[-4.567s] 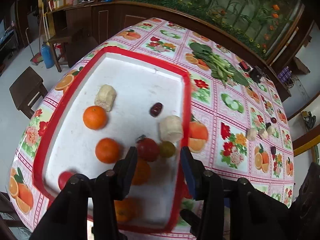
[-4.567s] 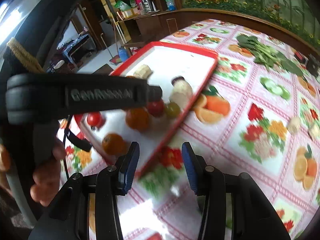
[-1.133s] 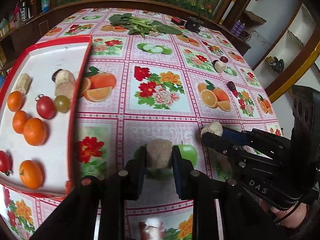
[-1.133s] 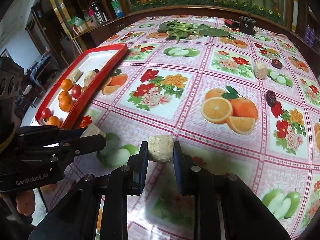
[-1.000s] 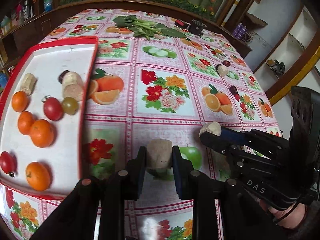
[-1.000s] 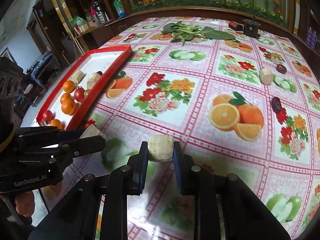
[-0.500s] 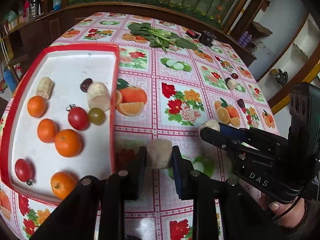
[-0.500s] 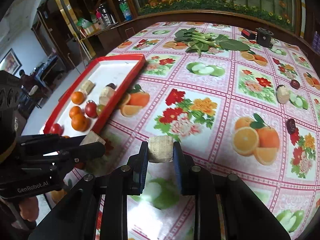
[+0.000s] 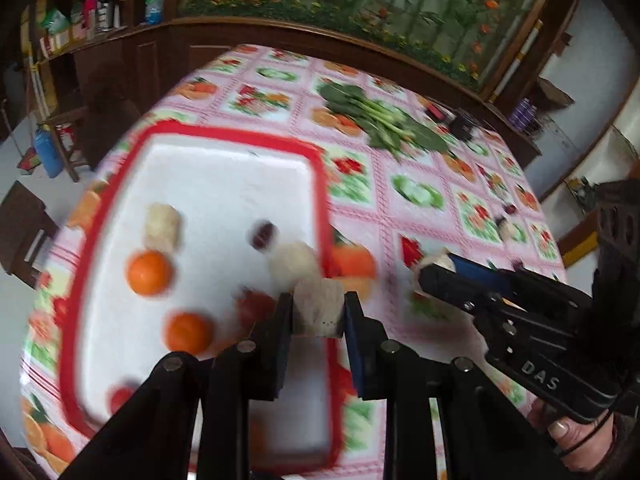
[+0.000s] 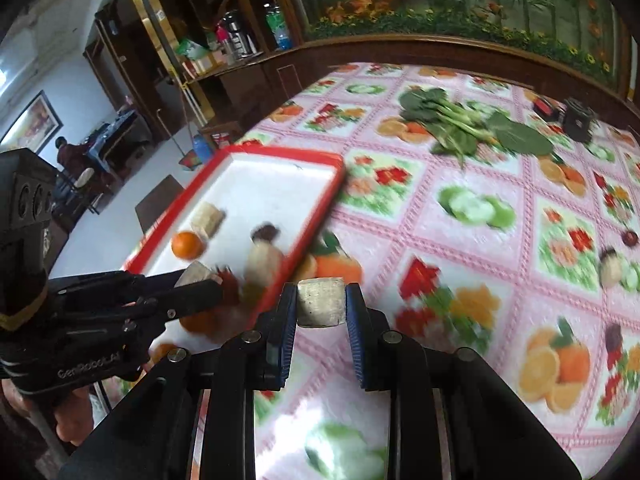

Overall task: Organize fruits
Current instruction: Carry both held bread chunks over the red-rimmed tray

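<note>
Motion blur smears the fruit on the red-rimmed tray (image 9: pixel 320 184), hiding small details. The left gripper (image 9: pixel 318 312) pinches a pale corn chunk (image 9: pixel 318 308) above the tray's right edge; the right gripper (image 10: pixel 320 308) clamps a second corn piece (image 10: pixel 320 306) over the table (image 10: pixel 460 240) beside it. Both have swung from mid-table toward the tray since a second ago.

red-rimmed white tray (image 9: pixel 320 184), pink fruit-print tablecloth (image 10: pixel 460 248)
</note>
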### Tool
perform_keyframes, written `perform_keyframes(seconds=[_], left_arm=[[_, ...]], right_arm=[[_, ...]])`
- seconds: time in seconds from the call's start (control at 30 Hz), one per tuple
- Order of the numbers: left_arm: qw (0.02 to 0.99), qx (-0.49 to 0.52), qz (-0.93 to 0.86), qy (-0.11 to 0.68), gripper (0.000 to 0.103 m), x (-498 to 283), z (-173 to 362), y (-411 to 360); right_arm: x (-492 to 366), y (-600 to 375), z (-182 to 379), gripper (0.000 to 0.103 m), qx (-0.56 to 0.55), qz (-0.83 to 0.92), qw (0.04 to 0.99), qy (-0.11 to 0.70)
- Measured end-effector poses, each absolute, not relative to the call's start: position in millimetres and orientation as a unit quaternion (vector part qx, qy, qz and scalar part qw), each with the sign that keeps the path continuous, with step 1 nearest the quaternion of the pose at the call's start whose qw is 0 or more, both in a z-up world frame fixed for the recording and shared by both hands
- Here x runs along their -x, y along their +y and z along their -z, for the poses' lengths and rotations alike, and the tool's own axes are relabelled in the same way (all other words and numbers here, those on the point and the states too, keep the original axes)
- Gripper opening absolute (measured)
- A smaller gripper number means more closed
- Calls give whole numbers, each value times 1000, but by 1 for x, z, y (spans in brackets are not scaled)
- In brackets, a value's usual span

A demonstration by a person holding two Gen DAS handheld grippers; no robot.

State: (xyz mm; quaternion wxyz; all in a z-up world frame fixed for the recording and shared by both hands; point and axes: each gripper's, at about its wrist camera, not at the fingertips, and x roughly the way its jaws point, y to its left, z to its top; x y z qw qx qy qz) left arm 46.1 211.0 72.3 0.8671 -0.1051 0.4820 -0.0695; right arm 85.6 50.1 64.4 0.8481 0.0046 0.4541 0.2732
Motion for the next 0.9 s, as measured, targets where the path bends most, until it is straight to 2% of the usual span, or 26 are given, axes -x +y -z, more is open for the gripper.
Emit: perform_keyframes(seconds=[0.2,0.53,0.9], left_arm=[[871,100,27,481,28,-85,-72,246],[857,107,-8,503,28,-140,-41,276],[847,107,-17,520,28,-160,-19,283]], right_arm=[[-122,89,-64,23,-10,-289,843,452],[-171,136,-34,23,-9,-301,828,473],[-185,162,-8,24,38,-306,821,481]])
